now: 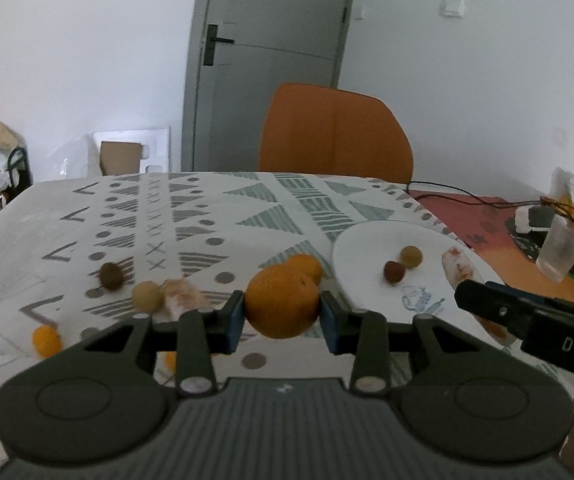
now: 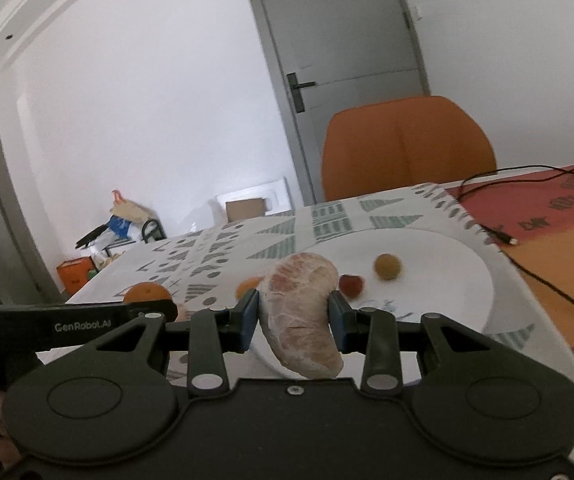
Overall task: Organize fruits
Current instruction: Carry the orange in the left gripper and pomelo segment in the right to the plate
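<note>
My left gripper point(image 1: 281, 311) is shut on an orange point(image 1: 282, 301), held above the patterned tablecloth just left of the white plate point(image 1: 367, 248). A second orange point(image 1: 307, 266) lies behind it. My right gripper point(image 2: 293, 318) is shut on a peeled pomelo segment point(image 2: 303, 312) over the near left part of the plate point(image 2: 447, 256). On the plate lie a red lychee point(image 2: 351, 285) and a tan longan point(image 2: 387, 266). Left on the cloth are a brown fruit point(image 1: 111, 275), a tan longan point(image 1: 147, 297), a pale peeled piece point(image 1: 183, 298) and a kumquat point(image 1: 47, 341).
An orange chair point(image 1: 335, 132) stands behind the table, with a grey door point(image 1: 271, 60) beyond. A black cable point(image 2: 527, 268) runs over the orange mat at the right. A plastic cup point(image 1: 561, 248) and packets sit at the far right. Bags and boxes crowd the floor at left.
</note>
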